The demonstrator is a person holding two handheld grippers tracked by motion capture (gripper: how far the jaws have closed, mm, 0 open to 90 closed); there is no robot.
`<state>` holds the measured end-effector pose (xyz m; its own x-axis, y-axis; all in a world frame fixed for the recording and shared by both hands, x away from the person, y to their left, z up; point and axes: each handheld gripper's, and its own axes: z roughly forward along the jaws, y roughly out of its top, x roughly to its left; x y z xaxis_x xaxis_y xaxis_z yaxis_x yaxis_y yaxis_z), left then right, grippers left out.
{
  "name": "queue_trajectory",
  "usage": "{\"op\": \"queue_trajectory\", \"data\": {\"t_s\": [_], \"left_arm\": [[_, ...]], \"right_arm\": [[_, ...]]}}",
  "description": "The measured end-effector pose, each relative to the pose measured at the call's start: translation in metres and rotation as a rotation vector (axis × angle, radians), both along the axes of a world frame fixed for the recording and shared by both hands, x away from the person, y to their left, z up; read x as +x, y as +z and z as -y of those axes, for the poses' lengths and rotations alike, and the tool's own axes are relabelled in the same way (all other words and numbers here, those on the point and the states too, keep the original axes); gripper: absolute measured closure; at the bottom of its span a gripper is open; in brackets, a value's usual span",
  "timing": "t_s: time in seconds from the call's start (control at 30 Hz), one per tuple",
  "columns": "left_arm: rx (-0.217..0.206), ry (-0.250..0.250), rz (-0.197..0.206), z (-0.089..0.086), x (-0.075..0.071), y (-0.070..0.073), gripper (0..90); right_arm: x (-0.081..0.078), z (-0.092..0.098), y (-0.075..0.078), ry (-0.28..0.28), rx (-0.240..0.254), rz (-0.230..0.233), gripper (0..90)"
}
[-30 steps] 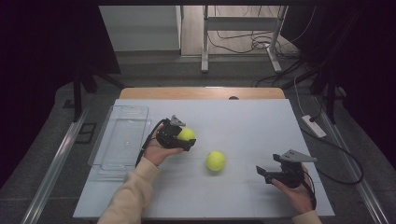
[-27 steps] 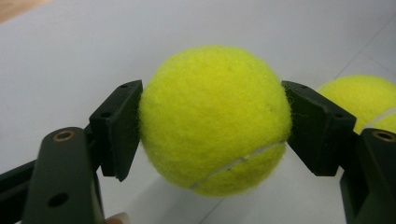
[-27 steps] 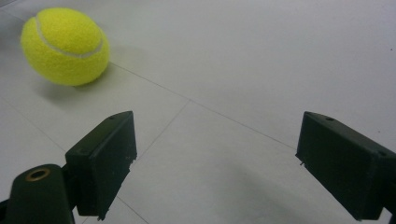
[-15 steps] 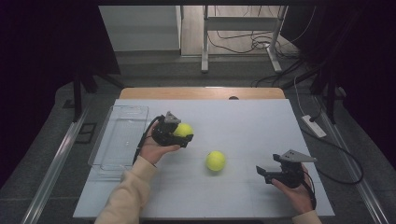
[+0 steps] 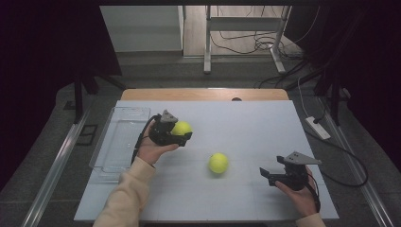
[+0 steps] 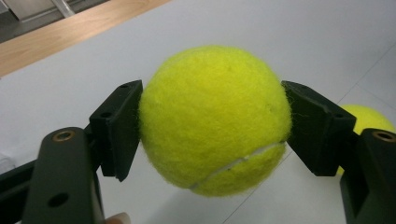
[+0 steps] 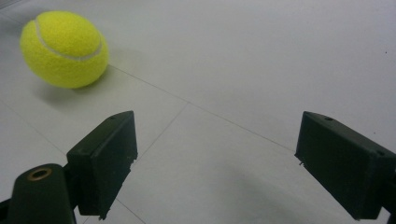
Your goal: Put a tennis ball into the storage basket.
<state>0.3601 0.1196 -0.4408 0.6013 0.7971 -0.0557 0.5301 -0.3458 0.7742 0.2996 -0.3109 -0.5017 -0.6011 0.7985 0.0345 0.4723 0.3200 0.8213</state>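
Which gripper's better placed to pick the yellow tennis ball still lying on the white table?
Right. The right gripper is open and empty, jaws facing the loose yellow tennis ball. The left gripper is shut on the other yellow tennis ball.

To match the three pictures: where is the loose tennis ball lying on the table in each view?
High view: loose tennis ball lies mid-table, between both hands.
Left gripper view: a sliver at right edge, behind the right jaw.
Right gripper view: upper left, beyond the open tongs.
Shared landmark: the white table.
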Motion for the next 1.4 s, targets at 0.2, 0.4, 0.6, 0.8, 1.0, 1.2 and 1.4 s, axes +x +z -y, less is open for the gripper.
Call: {"op": "queue_trajectory", "data": {"t_s": [0.2, 0.4, 0.6, 0.8, 1.0, 1.2, 1.4], "left_arm": [[-0.018, 0.012, 0.018, -0.006, -0.001, 0.004, 26.5], [-0.021, 0.013, 0.028, -0.011, -0.002, 0.009, 26.5], [-0.031, 0.026, 0.036, -0.017, -0.002, 0.012, 26.6], [-0.036, 0.04, 0.043, -0.024, -0.002, 0.017, 26.7], [-0.047, 0.058, 0.059, -0.031, -0.004, 0.022, 26.8], [-0.05, 0.067, 0.063, -0.035, -0.004, 0.024, 26.8], [-0.063, 0.09, 0.076, -0.041, -0.005, 0.025, 26.8]], "right_arm": [[0.0, 0.0, 0.0, 0.0, -0.002, -0.002, 12.8], [0.0, 0.0, 0.0, 0.0, -0.002, -0.002, 12.8], [0.0, 0.0, 0.0, 0.0, -0.002, -0.001, 12.8], [0.0, 0.0, 0.0, -0.002, -0.002, -0.001, 12.8], [0.0, 0.0, 0.0, -0.002, -0.001, -0.001, 12.8], [0.0, 0.0, 0.0, 0.002, 0.01, -0.003, 12.8], [0.0, 0.0, 0.0, 0.0, 0.012, -0.003, 12.8]]}}
